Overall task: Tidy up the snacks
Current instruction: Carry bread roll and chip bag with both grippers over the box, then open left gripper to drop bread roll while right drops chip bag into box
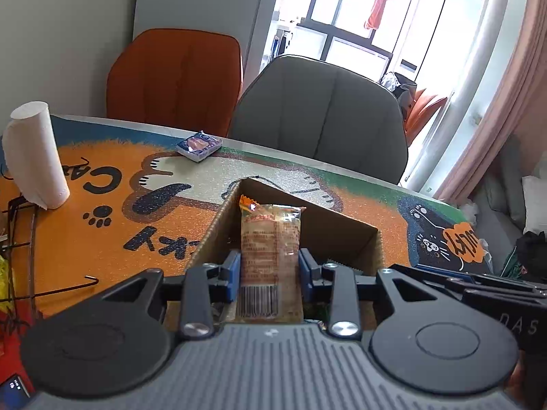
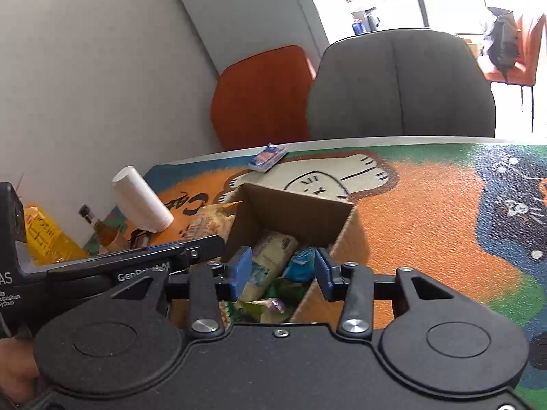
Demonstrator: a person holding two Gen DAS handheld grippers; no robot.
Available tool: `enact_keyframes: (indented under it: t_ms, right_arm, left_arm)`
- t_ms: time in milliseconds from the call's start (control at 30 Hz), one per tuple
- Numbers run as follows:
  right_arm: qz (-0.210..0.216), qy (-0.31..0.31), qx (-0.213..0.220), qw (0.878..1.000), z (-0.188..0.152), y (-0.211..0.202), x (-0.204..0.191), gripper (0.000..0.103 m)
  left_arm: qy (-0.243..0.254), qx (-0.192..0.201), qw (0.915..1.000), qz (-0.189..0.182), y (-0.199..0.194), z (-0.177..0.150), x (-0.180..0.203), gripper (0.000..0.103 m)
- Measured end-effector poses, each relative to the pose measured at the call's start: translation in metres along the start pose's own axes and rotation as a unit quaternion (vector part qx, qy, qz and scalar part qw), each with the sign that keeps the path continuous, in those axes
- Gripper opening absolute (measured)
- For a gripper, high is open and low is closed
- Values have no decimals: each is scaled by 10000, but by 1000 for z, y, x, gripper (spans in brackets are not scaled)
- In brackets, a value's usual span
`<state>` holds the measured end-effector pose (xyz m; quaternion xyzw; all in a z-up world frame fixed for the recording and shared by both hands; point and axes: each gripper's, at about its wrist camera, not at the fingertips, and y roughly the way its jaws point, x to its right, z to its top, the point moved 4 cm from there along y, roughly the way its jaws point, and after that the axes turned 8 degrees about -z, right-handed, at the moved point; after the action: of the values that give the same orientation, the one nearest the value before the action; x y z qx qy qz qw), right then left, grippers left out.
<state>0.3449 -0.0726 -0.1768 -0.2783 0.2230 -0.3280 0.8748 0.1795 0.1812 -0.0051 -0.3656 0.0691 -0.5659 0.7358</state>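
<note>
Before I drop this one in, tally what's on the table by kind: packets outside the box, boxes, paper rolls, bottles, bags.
Packets outside the box: 2 (packet in left tool, blue packet)
Box: 1
Paper roll: 1
Bottle: 1
Yellow bag: 1
Total: 6

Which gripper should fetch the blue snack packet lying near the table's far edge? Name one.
Right. The right gripper is open and empty above the cardboard box, so it is free to reach the blue packet. The left gripper is shut on an orange snack pack.
</note>
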Motion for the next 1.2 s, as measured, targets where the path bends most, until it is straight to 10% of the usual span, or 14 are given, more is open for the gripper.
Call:
enact_keyframes:
  t_ms: [767,1000,1200]
  right_arm:
    - [-274,289,65,9992,-22,-27,33,71]
    - [-372,200,234,9988,-28,-56,35,99]
    - [-450,169,322,9983,-35,-80,39,103]
  left_arm:
    - [322,-117,9994,-15,-18,-16,8,75]
    - [538,-189,9983,-87,-42,-31,18,87]
    - [613,-161,9979,-90,-64,-43,25,94]
